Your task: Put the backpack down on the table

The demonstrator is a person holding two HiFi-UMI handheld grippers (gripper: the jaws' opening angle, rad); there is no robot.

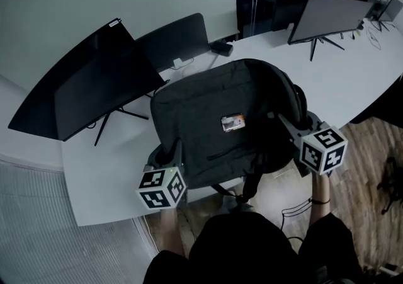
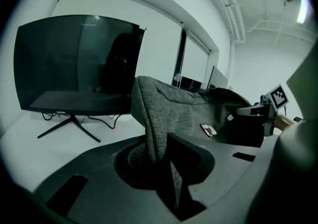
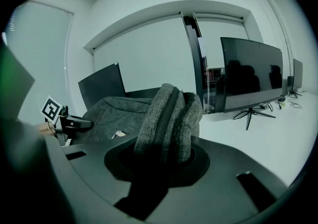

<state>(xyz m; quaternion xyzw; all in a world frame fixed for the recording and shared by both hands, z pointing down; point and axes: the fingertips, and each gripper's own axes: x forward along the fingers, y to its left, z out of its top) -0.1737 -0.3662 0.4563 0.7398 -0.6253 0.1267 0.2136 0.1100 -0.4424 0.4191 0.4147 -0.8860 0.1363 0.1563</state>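
The backpack point(image 1: 220, 125), dark grey and of woven cloth, is held flat between the two sets of tongs above the near edge of the white worktop point(image 1: 113, 176), its front panel turned upward. Its pockets are seen closed, so what is inside cannot be made out. A small pale label point(image 1: 233, 123) is fixed near the middle of the front panel; its print is too small to be read.

The left tongs point(image 1: 169, 153) are closed on the left side of the backpack point(image 2: 184, 106); in the left gripper view a fold of grey cloth is pinched between the jaws of the left tongs point(image 2: 160, 154). The right tongs point(image 1: 286, 124) are clamped on the opposite side, where a thick bunched edge of the backpack point(image 3: 114, 113) is gripped by the right tongs point(image 3: 163, 152).

Whether the underside of the backpack touches the worktop cannot be told, as it is hidden by the bag itself. Dark straps point(image 1: 242, 188) are seen hanging past the worktop's edge toward the person.

A curved monitor point(image 1: 94, 81) is set at the left, a second monitor point(image 1: 173, 40) behind it, and a third monitor point(image 1: 330, 18) at the far right, its upper edge cut off.
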